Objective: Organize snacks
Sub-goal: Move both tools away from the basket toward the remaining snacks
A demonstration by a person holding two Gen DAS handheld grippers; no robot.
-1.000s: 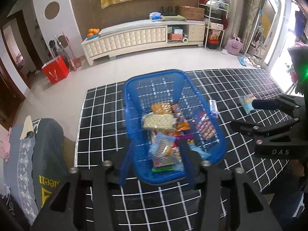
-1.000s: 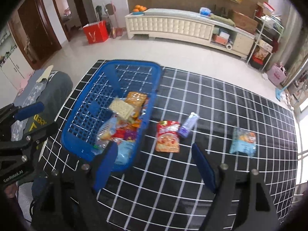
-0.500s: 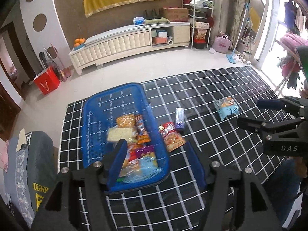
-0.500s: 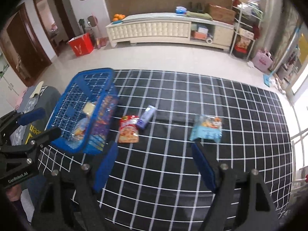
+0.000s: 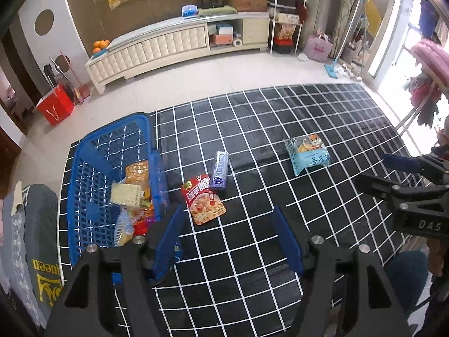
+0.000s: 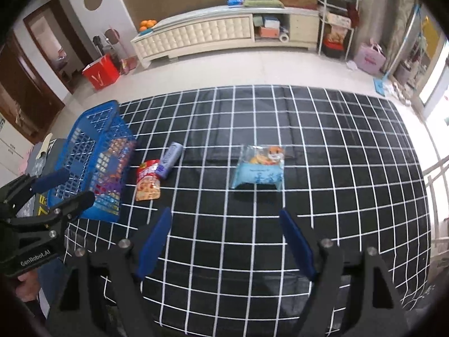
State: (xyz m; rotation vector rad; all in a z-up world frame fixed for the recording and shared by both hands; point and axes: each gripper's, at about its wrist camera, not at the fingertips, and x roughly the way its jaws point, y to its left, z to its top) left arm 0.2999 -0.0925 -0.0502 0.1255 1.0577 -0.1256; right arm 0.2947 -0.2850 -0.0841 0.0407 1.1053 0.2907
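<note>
A blue basket with several snack packs stands at the left of the black grid mat; it also shows in the right wrist view. A red snack pouch lies right of it, touching a purple pack. A light blue snack bag lies further right. My left gripper is open and empty above the mat, near the red pouch. My right gripper is open and empty, hovering short of the light blue bag.
The black grid mat covers the floor. A white low cabinet stands at the back wall, a red box at the left, a shelf rack at the back right. A grey cloth lies left of the basket.
Both grippers have swung to the right, away from the basket. The red pouch, purple pack and light blue bag have come toward the middle of both views. Both stay open.
</note>
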